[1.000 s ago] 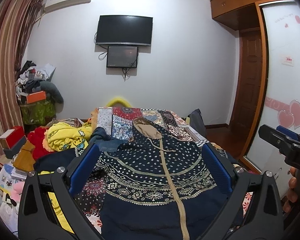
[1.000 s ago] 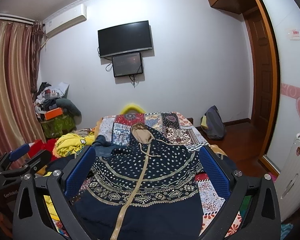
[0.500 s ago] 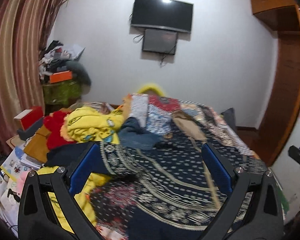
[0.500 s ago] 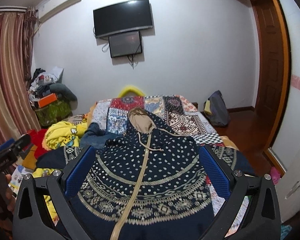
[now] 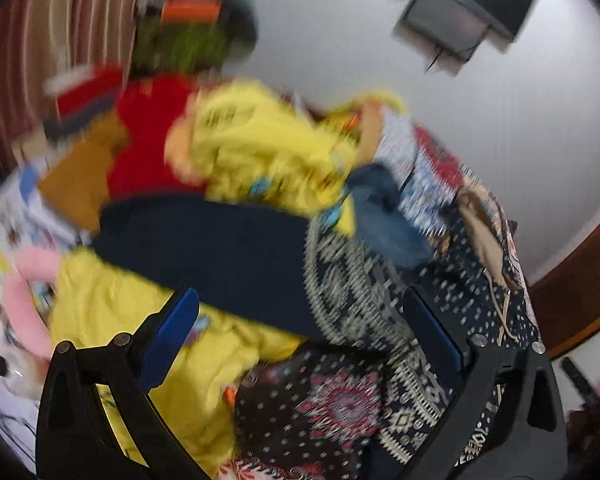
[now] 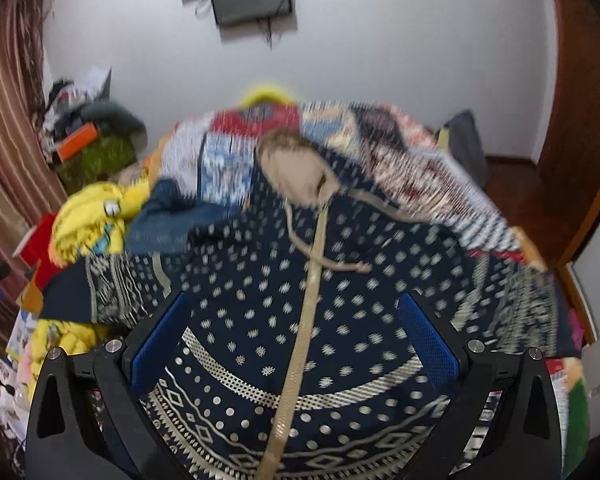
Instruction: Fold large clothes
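Observation:
A large navy hooded garment (image 6: 300, 300) with white dots, a beige centre band and a tan hood (image 6: 296, 172) lies spread flat on the bed. Its left sleeve (image 5: 204, 248) stretches out over the bed's left side. My left gripper (image 5: 300, 320) hangs open above that sleeve, with nothing between its blue pads. My right gripper (image 6: 296, 328) is open over the middle of the garment's body, also holding nothing. Both views are motion-blurred.
A patchwork bedspread (image 6: 380, 136) covers the bed. Yellow clothes (image 5: 260, 148), a red garment (image 5: 148, 136) and a blue item (image 5: 384, 212) are piled at the bed's left. A yellow cloth (image 5: 140, 340) hangs lower left. A wooden door (image 6: 580, 92) stands on the right.
The left gripper has swung left and tilted down toward the sleeve and the clothes pile. The right gripper has dropped closer over the garment's body. Both stay open.

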Demonstrator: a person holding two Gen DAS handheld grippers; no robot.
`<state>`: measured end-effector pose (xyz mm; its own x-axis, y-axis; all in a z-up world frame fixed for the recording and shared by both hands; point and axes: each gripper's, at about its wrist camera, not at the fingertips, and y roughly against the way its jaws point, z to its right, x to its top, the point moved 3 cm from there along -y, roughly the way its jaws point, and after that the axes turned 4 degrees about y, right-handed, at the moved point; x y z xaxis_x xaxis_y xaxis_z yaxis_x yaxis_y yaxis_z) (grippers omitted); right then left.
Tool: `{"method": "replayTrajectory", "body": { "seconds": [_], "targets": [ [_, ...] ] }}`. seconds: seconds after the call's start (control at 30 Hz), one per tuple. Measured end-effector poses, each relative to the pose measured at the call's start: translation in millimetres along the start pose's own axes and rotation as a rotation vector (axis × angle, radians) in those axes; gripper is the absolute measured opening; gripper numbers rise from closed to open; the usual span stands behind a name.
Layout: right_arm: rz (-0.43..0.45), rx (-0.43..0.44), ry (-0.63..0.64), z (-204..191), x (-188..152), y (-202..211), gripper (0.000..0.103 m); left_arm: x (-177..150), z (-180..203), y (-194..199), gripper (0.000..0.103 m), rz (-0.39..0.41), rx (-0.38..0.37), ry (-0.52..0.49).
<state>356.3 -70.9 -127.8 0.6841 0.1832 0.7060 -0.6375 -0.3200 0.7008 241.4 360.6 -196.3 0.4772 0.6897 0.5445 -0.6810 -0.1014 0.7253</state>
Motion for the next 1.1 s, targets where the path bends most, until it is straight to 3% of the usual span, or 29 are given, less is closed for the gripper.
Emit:
{"method": "replayTrajectory", "body": {
  "seconds": [0.07,0.2,0.3,0.53,0.73,0.77,0.97,1.1],
  "targets": [
    [-0.057,0.009,-0.009,0,-4,-20,0.103,-4,-29,-28,0.103,-0.094,-0.023,0.076],
    [-0.165,0.02,-0.011,2,-10,-51,0.102,-16,-58,-65,0.101,-0.192,-0.042,0.16],
    [-0.2,0.027,-0.014,4,-15,-61,0.102,-19,-76,-90,0.091,-0.242,-0.076,0.233],
    [-0.222,0.021,-0.007,8,-21,-66,0.102,-3,-104,-103,0.082,-0.159,-0.135,0.38],
    [-0.233,0.023,0.002,4,-22,-68,0.102,19,-106,-113,0.051,-0.125,0.017,0.328],
    [-0.231,0.02,0.009,4,-22,-67,0.102,21,-103,-114,0.041,-0.118,0.054,0.304],
    [-0.195,-0.004,0.047,1,-18,-52,0.102,32,-52,-98,0.011,-0.007,0.296,0.067],
    [-0.161,-0.013,0.072,3,-13,-38,0.102,42,-4,-74,0.01,0.1,0.361,-0.067]
  ]
}}
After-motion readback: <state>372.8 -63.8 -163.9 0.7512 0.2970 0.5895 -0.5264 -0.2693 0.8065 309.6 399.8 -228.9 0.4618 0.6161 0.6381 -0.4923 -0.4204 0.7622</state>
